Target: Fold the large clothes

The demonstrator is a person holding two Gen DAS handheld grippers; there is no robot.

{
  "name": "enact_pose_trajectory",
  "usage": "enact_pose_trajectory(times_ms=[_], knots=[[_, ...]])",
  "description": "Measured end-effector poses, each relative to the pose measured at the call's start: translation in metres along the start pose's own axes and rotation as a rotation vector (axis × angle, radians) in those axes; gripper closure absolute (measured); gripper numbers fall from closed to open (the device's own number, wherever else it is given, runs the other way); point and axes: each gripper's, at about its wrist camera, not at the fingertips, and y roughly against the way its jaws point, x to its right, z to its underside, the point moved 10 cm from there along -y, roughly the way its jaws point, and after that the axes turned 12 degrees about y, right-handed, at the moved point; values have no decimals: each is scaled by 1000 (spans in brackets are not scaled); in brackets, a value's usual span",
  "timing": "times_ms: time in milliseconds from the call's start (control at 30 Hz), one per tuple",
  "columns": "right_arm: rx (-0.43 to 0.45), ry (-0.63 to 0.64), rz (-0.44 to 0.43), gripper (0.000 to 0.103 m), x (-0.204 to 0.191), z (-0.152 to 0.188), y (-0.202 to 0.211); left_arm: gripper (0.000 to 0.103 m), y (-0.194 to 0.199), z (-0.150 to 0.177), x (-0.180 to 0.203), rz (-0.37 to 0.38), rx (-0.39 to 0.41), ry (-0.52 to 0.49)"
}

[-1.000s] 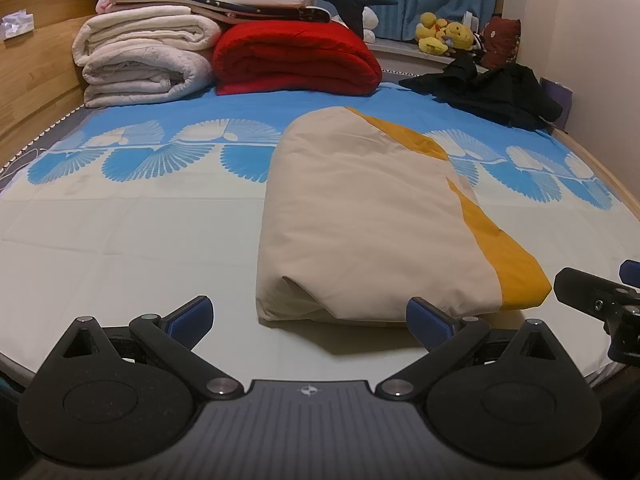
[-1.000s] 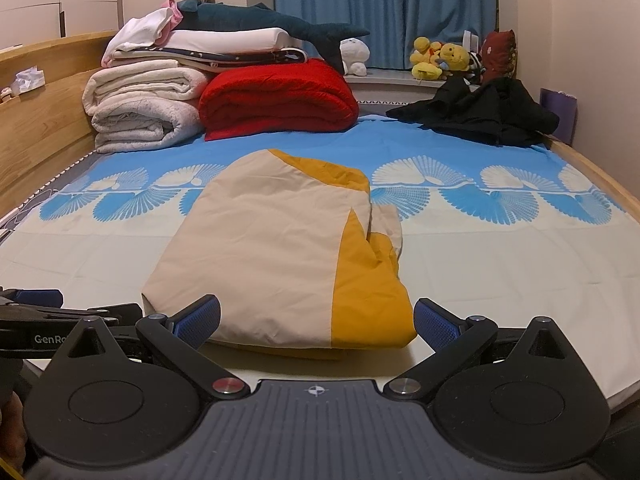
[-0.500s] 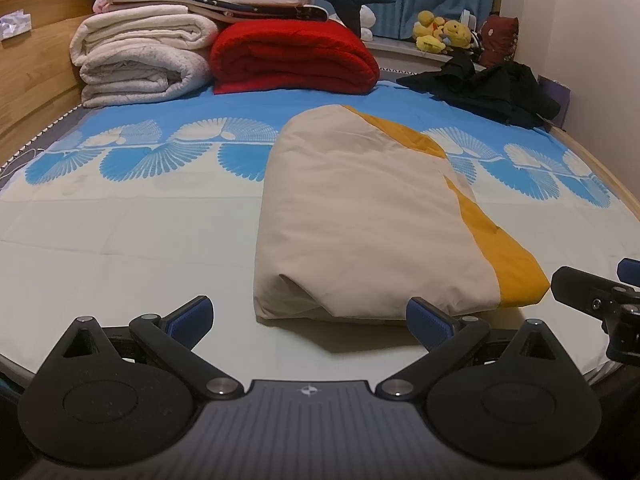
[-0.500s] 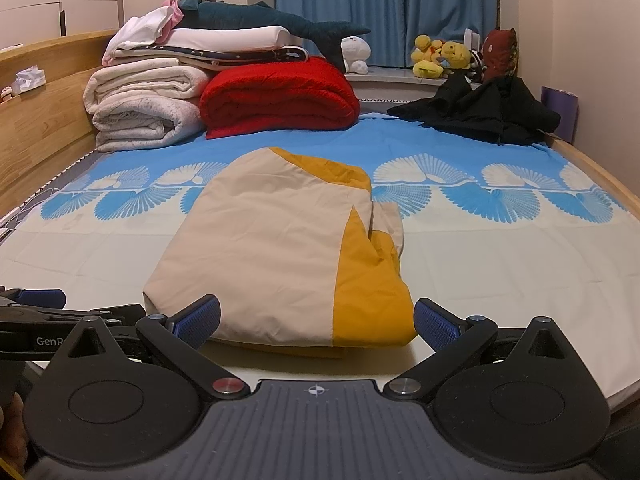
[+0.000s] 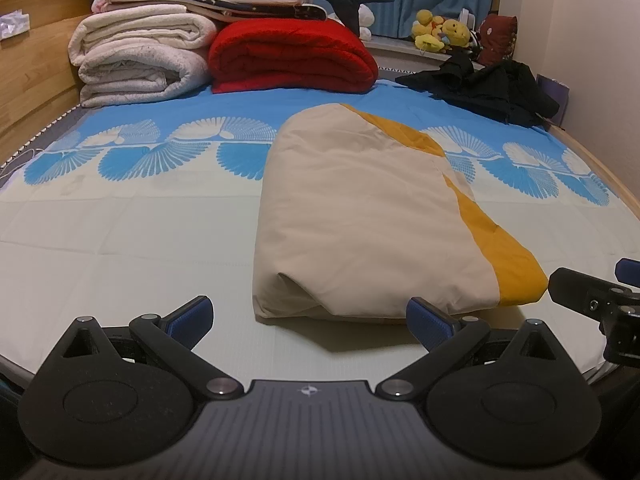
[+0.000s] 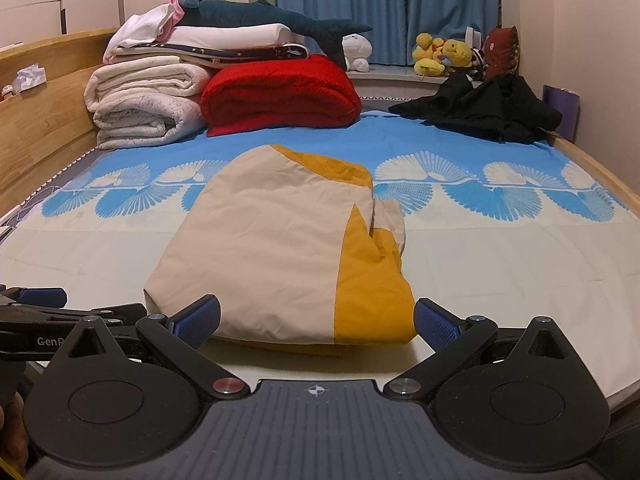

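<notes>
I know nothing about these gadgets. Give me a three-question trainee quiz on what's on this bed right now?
1. True or false: the left gripper is clamped on the beige-and-yellow garment.
2. Which lies nearest the red blanket? A) white blankets B) black clothes C) yellow plush toys
3. Fill in: the right gripper has its jaws ____.

Key: 1 false, it is open and apart from the garment; 2 A; 3 open.
</notes>
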Motion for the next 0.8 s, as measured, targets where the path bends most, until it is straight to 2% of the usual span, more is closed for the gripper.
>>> enact_pose_trajectory(times_ms=[800], knots=[[-18, -1, -14, 1, 7, 2, 0, 0, -2, 5, -1, 2, -10, -2]])
